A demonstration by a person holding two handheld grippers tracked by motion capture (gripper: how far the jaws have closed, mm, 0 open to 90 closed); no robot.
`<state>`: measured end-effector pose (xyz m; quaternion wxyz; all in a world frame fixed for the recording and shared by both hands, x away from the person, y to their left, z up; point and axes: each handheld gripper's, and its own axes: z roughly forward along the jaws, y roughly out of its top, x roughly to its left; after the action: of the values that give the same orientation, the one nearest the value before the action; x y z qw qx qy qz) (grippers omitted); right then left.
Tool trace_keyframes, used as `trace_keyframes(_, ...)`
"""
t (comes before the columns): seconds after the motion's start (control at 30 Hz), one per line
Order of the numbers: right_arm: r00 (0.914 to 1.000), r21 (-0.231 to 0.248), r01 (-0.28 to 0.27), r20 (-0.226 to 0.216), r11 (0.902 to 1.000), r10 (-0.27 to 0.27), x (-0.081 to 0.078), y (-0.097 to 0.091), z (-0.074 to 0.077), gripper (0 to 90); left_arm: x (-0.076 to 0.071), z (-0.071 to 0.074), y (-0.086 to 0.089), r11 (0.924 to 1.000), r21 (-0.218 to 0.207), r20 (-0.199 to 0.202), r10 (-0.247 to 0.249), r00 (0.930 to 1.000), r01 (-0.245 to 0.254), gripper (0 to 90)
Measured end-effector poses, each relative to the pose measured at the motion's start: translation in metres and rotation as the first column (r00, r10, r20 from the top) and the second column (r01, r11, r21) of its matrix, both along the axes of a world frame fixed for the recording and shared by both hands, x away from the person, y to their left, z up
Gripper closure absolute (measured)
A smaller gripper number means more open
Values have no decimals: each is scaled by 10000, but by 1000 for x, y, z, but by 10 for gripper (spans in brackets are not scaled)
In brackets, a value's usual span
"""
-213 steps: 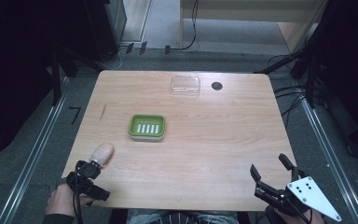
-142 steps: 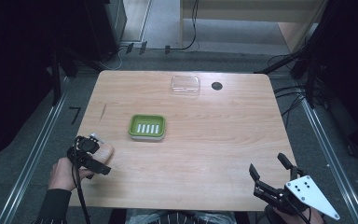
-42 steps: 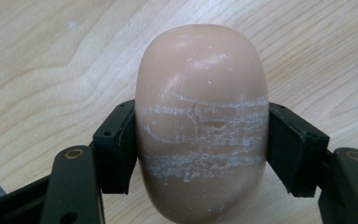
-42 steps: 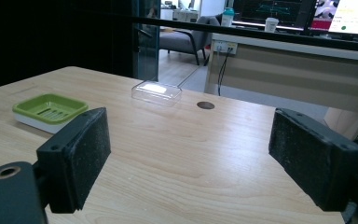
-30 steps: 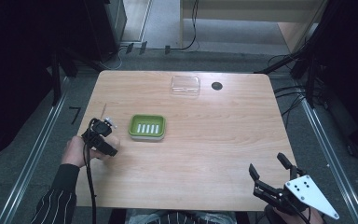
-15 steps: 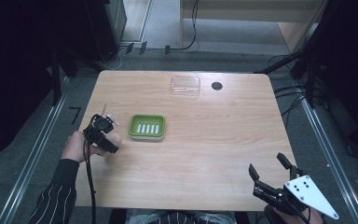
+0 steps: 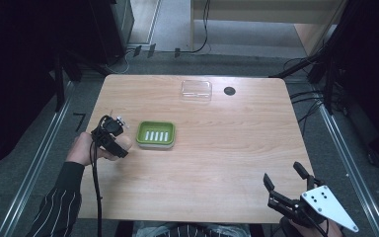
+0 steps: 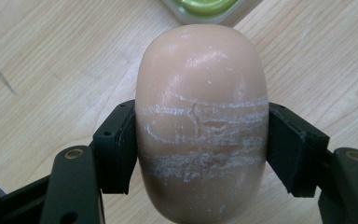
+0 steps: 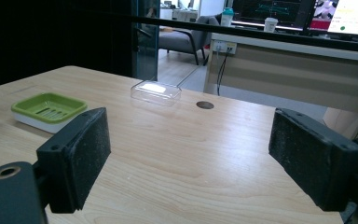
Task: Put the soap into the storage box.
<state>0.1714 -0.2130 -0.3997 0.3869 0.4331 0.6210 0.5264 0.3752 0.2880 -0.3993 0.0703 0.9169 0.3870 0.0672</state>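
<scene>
Meanwhile, the left gripper [image 8: 200, 140] is clamping a beige soap [image 8: 201, 126] just beside the green dish [image 7: 156, 134].
Nearest, the right gripper [image 7: 290, 188] is hovering with jaws apart — holding nothing — while a clear lid [image 7: 196, 90] is lying at the table's [image 7: 217, 163] far edge.

We see a pale wooden table [image 7: 212, 163] with a round dark port [image 7: 229, 91] near its far edge, standing on grey floor [image 7: 256, 59]. Cables [image 7: 205, 29] trail beyond it. Past the table stand a grey chair [image 9: 182, 39], a light desk [image 9: 298, 70] and lit screens [image 9: 307, 11].
</scene>
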Motion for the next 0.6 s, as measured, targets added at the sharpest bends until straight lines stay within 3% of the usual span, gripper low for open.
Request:
trace_keyframes(0.27, 10000, -18, 0, -17, 10000, 0, 0, 0, 0, 132, 4, 7, -7, 9985, -41, 272, -541, 9982, 543, 334)
trace_keyframes(0.6, 10000, -3, 8, -14, 10000, -8, 0, -1, 0, 132, 9, 11, -14, 9945, 92, 325, -1047, 9940, 1045, 334)
